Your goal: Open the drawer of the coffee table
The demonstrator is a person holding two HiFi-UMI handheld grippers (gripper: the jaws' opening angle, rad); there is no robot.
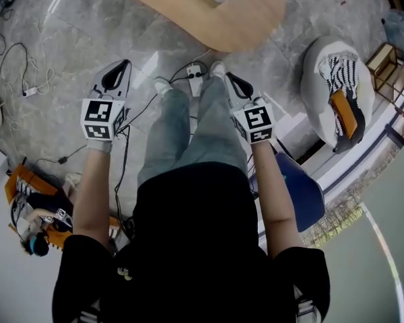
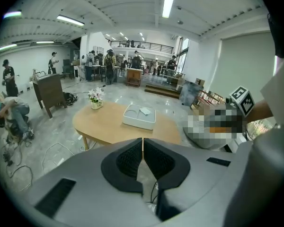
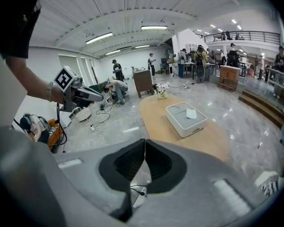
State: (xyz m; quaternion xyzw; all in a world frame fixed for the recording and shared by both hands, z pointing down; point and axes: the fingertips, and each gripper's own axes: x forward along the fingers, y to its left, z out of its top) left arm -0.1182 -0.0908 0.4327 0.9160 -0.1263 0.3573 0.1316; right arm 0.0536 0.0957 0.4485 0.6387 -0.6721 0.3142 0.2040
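The coffee table (image 1: 246, 19), an oval light-wood top on thin legs, stands on the grey marble floor (image 1: 74, 39) just ahead of the person's feet, with its near edge towards them. Its drawer cannot be made out in any view. On the table sit 1 shallow white tray (image 2: 139, 116) near the middle and 1 small pot of white flowers (image 2: 96, 98) at one end. The left gripper (image 1: 124, 64) hangs short of the table's near edge and off to its left, its 2 jaws pressed together with nothing between them. The right gripper (image 1: 229, 78) hangs just short of the same edge, its 2 jaws likewise pressed tight and empty. Neither gripper touches the table. Between them are the person's legs in pale jeans (image 1: 188, 126), shoes close to the table's edge, with a white power strip (image 1: 195, 79) and a black cable on the floor by the feet. To the table's right sits what looks like a white beanbag seat (image 1: 320, 52) with striped cloth on it. Loose cables (image 1: 13, 59) trail over the floor to the table's left. Beyond the table, several people (image 2: 109, 60) stand around desks at the hall's far side.
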